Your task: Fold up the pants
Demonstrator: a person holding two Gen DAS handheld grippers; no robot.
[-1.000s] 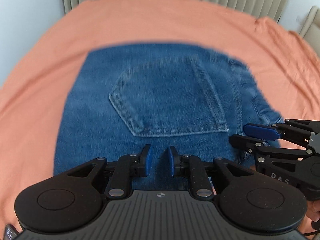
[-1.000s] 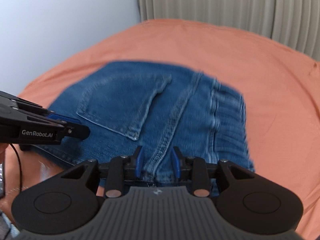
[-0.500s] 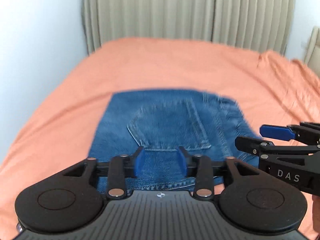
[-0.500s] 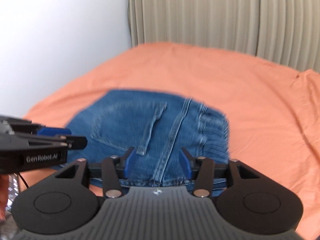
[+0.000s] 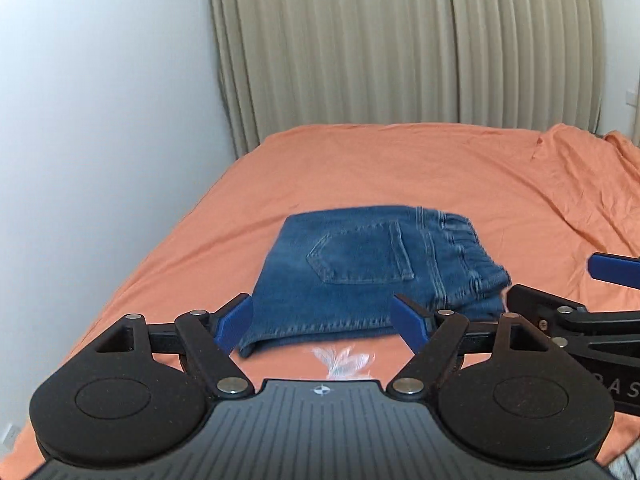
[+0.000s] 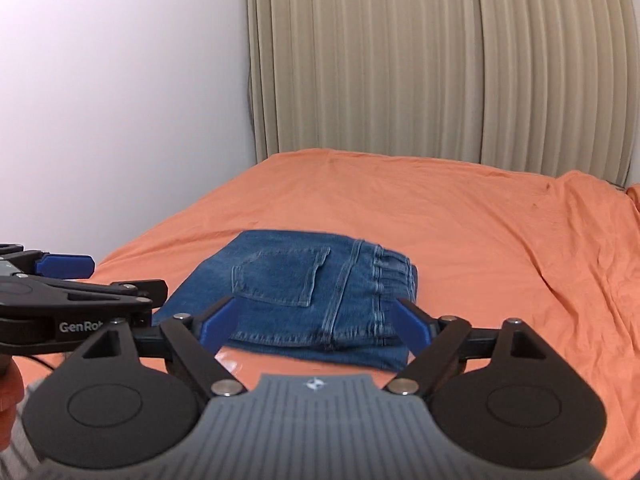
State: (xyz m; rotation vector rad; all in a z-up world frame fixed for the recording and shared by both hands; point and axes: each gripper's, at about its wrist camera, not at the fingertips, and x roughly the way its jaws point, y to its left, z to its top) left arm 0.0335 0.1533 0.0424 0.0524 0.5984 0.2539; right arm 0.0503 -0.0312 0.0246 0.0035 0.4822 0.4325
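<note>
Wall [image 5: 100,140]: stood left of the bed.
Left gripper [image 5: 324,326]: hung off the near edge of the pants, jaws spread wide after just opening, nothing between them.
Pants [image 5: 360,276]: lay folded into a compact blue denim stack on the orange bed sheet [image 5: 400,168], back pocket up, waistband toward the right.
Right gripper [image 6: 316,326]: hung off the pants' near edge, jaws wide after just opening, empty.
Curtain [image 6: 440,60]: hung behind the bed.
</note>
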